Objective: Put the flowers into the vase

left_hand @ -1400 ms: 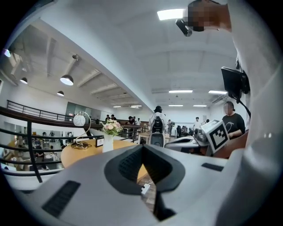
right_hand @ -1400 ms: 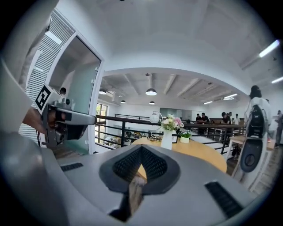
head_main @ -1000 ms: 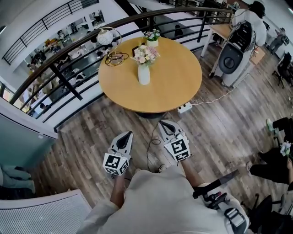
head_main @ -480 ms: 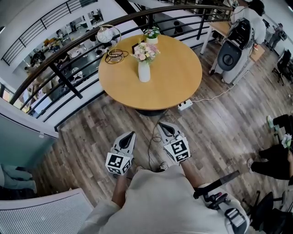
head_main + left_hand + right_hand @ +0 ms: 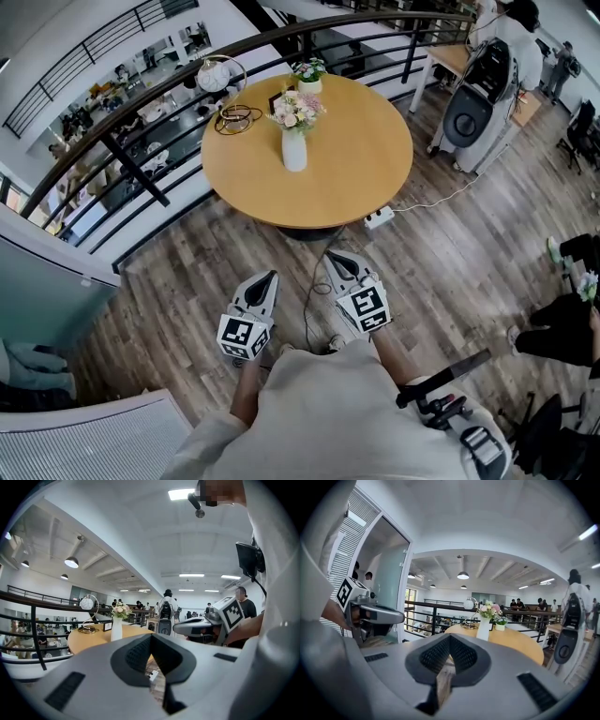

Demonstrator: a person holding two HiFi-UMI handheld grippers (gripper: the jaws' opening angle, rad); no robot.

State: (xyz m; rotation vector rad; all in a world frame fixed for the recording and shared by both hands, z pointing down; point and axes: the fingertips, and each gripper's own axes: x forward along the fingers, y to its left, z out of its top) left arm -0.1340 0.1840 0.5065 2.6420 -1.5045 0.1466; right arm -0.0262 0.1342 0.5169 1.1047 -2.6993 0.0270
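Head view, looking steeply down: a person stands on a wooden floor [image 5: 450, 272], a little way back from a round wooden bench [image 5: 356, 159]. A white vase [image 5: 294, 152] stands upright on the bench, toward its far left edge, near the railing [image 5: 141, 103]. Pink and cream flowers [image 5: 297, 110] already sit in the vase's mouth, with their stems running straight up and down. No loose flowers show anywhere on the bench, so the task looks finished rather than under way. A small potted plant [image 5: 310, 75] stands at the bench's far edge, behind the vase.

The left tool [image 5: 266, 280] and the right tool [image 5: 338, 259] are held low in front of the person's waist, over the floor and well apart from the bench. Both point roughly level toward the bench. The vase lies ahead of them, between their two lines. The right tool's tip is slightly nearer the bench's near edge, while the left tool lines up a little more closely with the vase.

Each tool's own view shows its jaws drawn together with nothing held. Only a sliver of floor shows through the slit between them. The forearms are bent and kept close to the body.
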